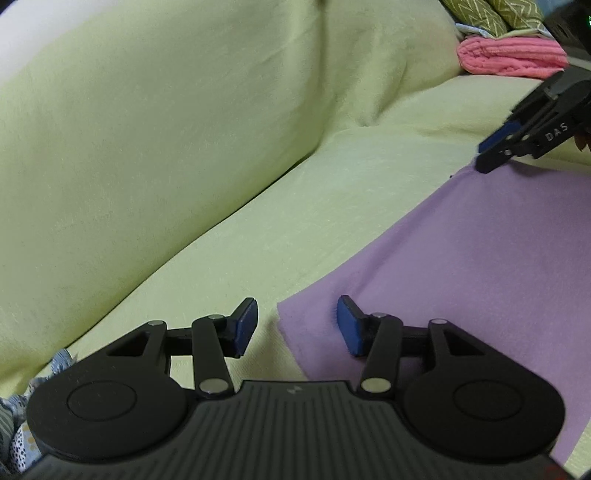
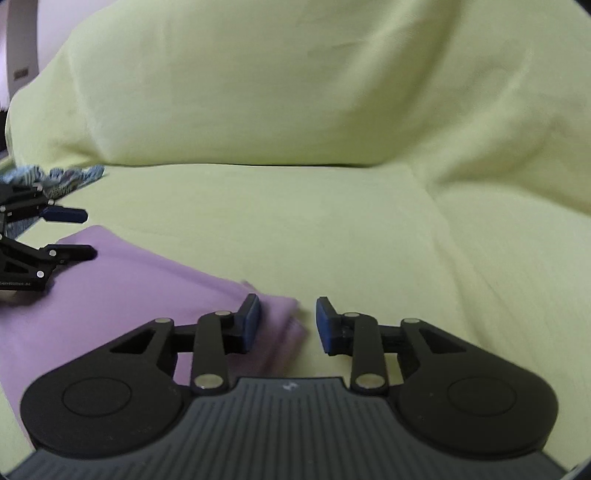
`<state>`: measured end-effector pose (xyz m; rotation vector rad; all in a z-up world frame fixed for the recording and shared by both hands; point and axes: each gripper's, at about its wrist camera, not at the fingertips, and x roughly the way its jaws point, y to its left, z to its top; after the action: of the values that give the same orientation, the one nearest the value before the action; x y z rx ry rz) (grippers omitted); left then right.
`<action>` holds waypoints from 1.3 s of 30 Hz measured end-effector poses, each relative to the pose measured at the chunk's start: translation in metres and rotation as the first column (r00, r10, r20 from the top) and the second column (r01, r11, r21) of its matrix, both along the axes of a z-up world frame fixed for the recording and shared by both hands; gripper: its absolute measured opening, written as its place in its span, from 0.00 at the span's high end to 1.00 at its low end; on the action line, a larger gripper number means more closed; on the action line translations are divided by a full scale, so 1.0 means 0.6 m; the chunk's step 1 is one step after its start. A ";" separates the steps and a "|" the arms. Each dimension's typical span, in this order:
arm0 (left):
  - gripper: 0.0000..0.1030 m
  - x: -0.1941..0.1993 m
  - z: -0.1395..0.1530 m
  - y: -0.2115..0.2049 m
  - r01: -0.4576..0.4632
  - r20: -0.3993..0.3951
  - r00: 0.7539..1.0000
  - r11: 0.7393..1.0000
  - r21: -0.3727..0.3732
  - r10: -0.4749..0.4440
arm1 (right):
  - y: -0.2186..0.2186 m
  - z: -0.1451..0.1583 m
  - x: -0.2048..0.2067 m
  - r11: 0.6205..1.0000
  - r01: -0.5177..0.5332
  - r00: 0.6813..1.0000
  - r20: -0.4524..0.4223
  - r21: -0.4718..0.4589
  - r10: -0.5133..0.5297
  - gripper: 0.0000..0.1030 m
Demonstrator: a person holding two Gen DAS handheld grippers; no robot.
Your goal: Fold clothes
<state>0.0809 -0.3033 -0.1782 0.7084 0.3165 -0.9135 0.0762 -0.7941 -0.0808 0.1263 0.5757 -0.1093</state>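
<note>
A lilac cloth point(image 1: 461, 266) lies flat on the yellow-green sofa seat point(image 1: 258, 229). My left gripper point(image 1: 297, 326) is open and empty, its jaws straddling the cloth's near left corner. My right gripper point(image 2: 287, 325) is open and empty, its jaws either side of the cloth's far right corner point(image 2: 280, 310), which shows folded layers. The cloth also shows in the right wrist view point(image 2: 122, 291). The right gripper shows in the left wrist view point(image 1: 495, 151) at the cloth's far edge. The left gripper shows in the right wrist view point(image 2: 79, 234) at the left.
The sofa backrest point(image 2: 295, 85) rises behind the seat. A folded pink towel point(image 1: 513, 59) and patterned olive cushions point(image 1: 484, 14) lie at the far right. A blue-grey patterned garment point(image 2: 62, 179) is bunched at the left end of the seat.
</note>
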 end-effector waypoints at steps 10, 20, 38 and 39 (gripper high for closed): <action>0.48 -0.070 0.035 0.051 -0.050 0.046 0.998 0.999 0.016 0.049 | 0.065 0.044 -0.103 1.000 0.020 0.998 0.058 0.012 -0.021 0.74; 0.48 -0.111 -0.004 0.071 0.017 0.151 0.988 0.992 0.124 -0.036 | 0.122 0.006 -0.123 0.995 -0.096 0.995 0.001 -0.015 0.096 0.78; 0.47 -0.207 0.016 0.022 0.131 0.165 0.974 0.979 0.155 -0.156 | 0.040 0.029 -0.083 0.993 0.040 0.999 0.028 0.109 -0.043 0.76; 0.47 -0.203 0.016 0.019 0.128 0.160 0.975 0.981 0.146 -0.151 | 0.029 0.026 -0.067 0.991 0.042 0.998 0.035 0.128 -0.047 0.76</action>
<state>-0.0412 -0.2920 -0.1687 0.9378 0.1788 -0.9635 0.0358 -0.7764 -0.0651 0.2651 0.5423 -0.1135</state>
